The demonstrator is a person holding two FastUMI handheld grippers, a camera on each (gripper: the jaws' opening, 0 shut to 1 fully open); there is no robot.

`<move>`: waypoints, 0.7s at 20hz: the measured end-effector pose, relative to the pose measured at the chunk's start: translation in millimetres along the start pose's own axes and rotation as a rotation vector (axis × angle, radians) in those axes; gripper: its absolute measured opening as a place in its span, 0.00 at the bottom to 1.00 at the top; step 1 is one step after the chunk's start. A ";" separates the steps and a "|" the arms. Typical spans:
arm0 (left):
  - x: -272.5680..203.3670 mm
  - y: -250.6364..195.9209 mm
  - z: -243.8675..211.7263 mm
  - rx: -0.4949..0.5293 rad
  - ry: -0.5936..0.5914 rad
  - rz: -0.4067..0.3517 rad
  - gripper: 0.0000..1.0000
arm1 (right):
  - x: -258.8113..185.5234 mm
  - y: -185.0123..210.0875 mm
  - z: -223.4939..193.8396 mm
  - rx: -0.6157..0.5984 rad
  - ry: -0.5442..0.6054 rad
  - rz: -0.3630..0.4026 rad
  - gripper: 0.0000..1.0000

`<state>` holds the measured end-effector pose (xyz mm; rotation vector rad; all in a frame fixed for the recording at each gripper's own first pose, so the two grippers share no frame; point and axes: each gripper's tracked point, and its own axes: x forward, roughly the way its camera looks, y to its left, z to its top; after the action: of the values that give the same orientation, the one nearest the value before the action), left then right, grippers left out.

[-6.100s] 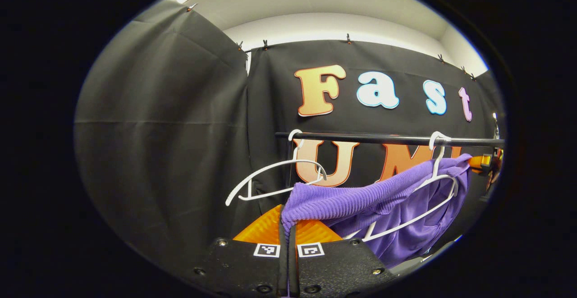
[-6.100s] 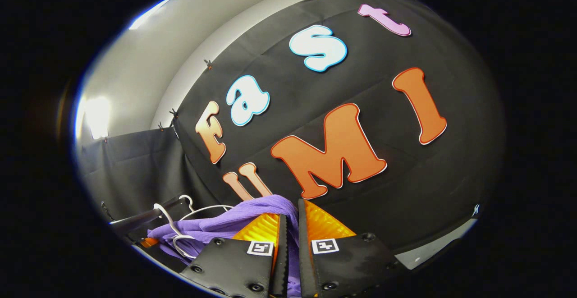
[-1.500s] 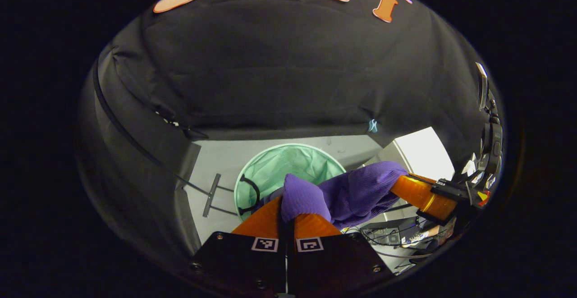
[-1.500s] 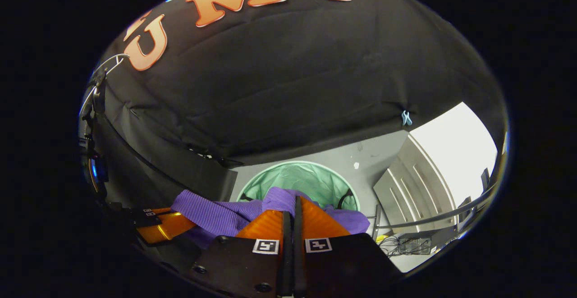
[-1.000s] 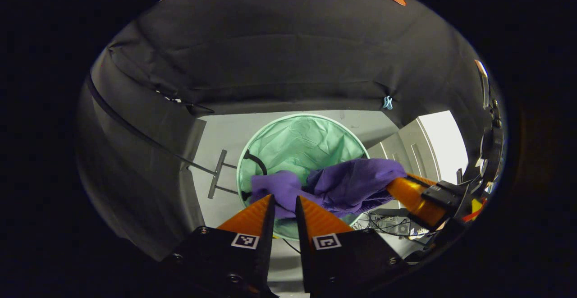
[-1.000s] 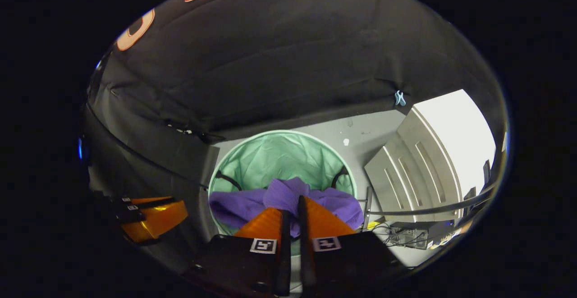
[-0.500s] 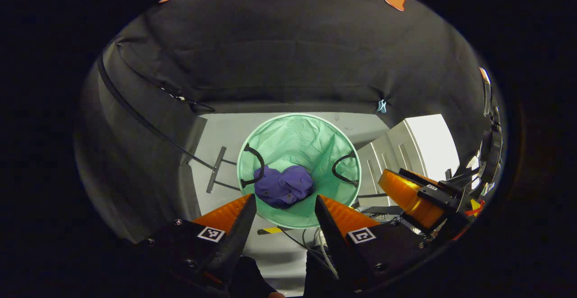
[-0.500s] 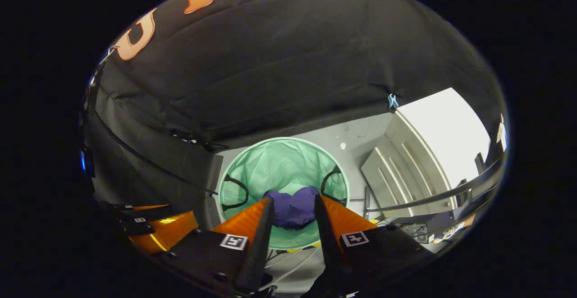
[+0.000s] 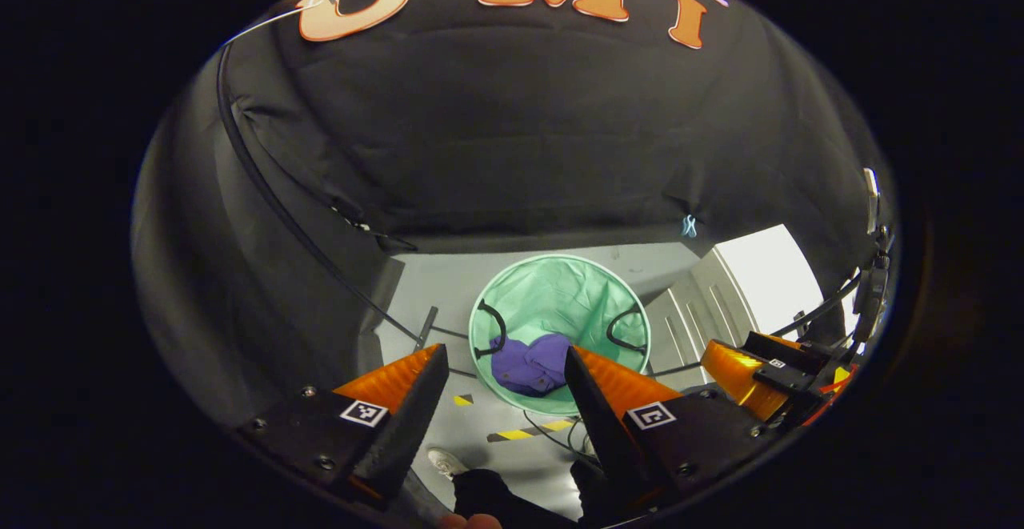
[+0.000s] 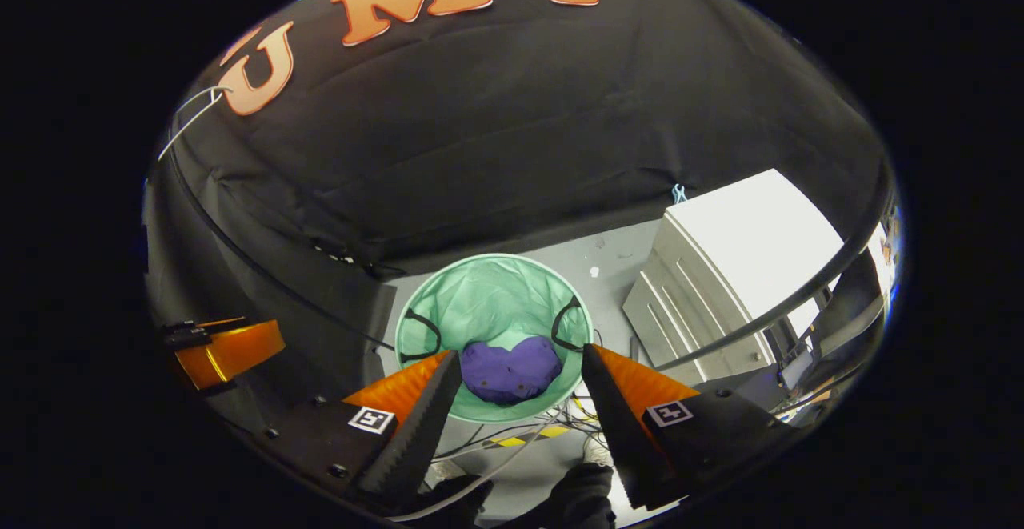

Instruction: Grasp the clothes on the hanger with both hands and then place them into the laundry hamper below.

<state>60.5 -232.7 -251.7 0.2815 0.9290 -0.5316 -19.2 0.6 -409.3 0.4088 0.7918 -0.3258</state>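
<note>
Lying crumpled at the bottom of the green laundry hamper (image 9: 560, 293) is the purple garment (image 9: 530, 363), a loose heap resting toward the near side of the tub's floor. In the right gripper view the same purple bundle (image 10: 510, 370) sits low inside the hamper (image 10: 488, 293), clear of the rim and touched by neither tool. Two black carrying handles curve along the inside of the hamper's wall, one at each side of the heap.

Above it, the left gripper (image 9: 506, 369) hangs over the hamper with its two fingers spread wide apart and nothing between them; the garment shows through the gap far below. The right gripper (image 10: 522, 369) is likewise held above the tub, its fingers parted wide and empty, framing the purple heap. From the left gripper view the right gripper (image 9: 748, 365) shows off to the right, well apart; from the right gripper view the left gripper (image 10: 228, 350) shows at the left edge.

The hamper stands on a pale grey floor (image 9: 436, 289), close to the foot of the black cloth wall. A white cabinet (image 10: 744, 261) stands just beside it to the right. Cables and a strip of yellow and black tape (image 9: 524, 433) lie on the floor near the hamper's front.
</note>
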 end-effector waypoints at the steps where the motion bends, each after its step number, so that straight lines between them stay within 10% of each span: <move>1: -4.0 -5.8 5.3 -0.007 -0.019 -0.023 0.94 | -11.9 -0.4 12.1 0.005 -0.028 0.011 0.99; 14: -80.4 -10.0 106.5 0.052 -0.433 -0.115 0.93 | -167.4 52.6 151.2 -0.099 -0.405 0.050 0.99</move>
<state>88.9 -263.9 -124.7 0.1509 0.5131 -0.6906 -14.0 -3.0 -177.7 0.2570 0.3987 -0.3082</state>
